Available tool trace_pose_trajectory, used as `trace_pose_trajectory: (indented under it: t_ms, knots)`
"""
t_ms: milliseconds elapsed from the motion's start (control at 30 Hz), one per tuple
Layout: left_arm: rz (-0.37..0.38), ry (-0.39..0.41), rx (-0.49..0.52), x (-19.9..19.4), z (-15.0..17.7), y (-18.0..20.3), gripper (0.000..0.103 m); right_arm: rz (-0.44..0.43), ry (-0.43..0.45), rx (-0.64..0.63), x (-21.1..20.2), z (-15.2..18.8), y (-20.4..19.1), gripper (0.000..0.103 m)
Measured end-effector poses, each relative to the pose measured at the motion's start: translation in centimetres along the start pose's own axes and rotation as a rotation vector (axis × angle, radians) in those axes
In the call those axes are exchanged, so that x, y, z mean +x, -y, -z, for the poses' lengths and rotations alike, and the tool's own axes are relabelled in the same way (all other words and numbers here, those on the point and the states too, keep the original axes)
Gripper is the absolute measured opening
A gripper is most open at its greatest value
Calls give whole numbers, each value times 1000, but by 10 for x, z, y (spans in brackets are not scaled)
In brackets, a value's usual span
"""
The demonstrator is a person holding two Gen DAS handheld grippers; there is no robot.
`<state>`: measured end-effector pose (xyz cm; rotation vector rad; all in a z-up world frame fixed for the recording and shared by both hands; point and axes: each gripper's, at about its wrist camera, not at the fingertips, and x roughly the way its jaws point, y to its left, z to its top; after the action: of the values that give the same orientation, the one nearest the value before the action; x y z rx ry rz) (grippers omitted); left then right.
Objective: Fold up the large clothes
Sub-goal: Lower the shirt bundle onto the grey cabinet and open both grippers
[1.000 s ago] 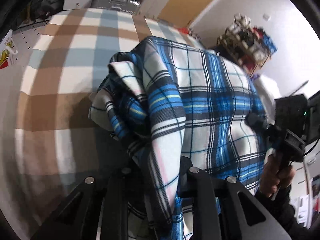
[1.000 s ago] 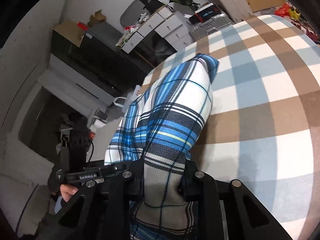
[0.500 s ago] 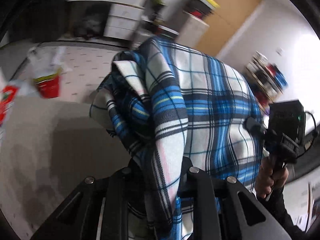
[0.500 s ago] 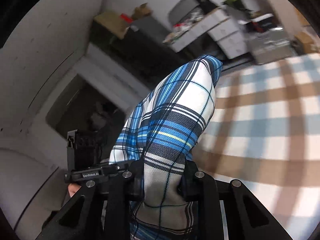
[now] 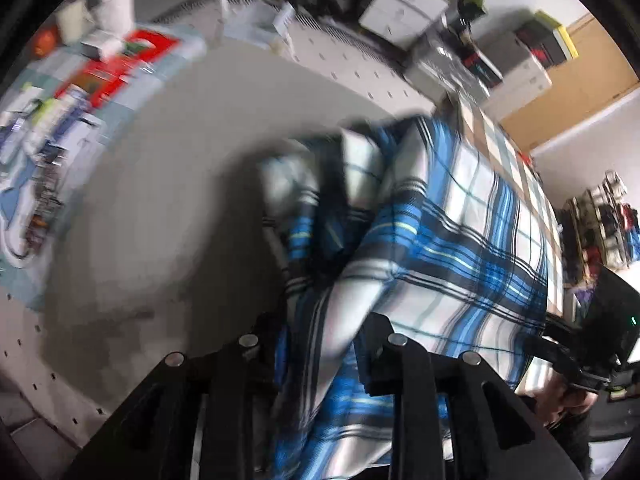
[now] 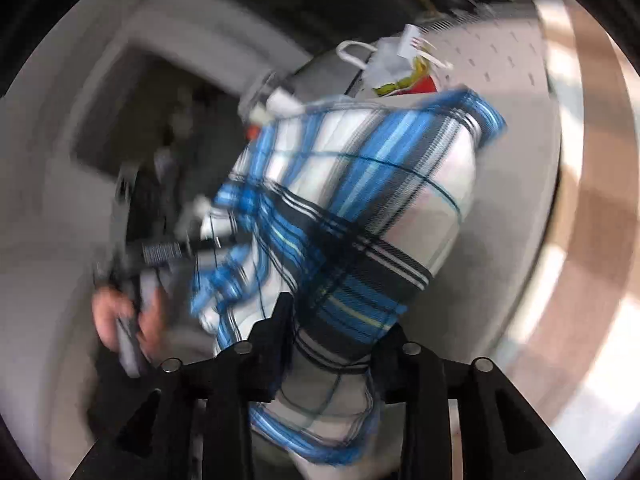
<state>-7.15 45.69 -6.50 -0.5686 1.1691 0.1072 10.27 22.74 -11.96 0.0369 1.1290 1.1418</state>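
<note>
Grey floor [image 5: 160,208] lies below, blurred. Blue plaid cloth [image 5: 460,240] hangs bunched between both tongs: left tongs [image 5: 320,344] and right tongs [image 6: 332,336] are opening, fabric between their jaws, seemingly gripped.

Bare grey surface [image 5: 152,208] lies open left of the plaid cloth [image 5: 460,248], which fills the way ahead of both grippers. Clutter [image 5: 80,80] lines the far left edge; drawers [image 5: 404,8] and boxes [image 5: 520,68] crowd beyond.
</note>
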Motion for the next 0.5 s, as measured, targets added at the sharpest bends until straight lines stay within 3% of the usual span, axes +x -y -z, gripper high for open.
trace_pose_trajectory:
  t_ms: [67, 167, 333, 367, 400, 500]
  knots:
    - [-52, 36, 4, -18, -2, -5, 29, 108, -4, -125, -20, 2, -11, 44]
    - [-96, 103, -1, -43, 5, -7, 29, 245, 44, -233, -46, -3, -25, 44]
    - [-31, 208, 194, -69, 38, 47, 32, 243, 134, -269, -40, -43, -57, 43]
    - [2, 222, 237, -63, 46, 60, 38, 243, 119, -272, -32, -49, -58, 41]
    - [10, 215, 263, -55, 47, 62, 51, 245, 95, -275, -18, -57, -59, 39]
    - [-51, 134, 290, 2, 52, 65, 52, 293, -31, -256, 30, -67, -46, 29]
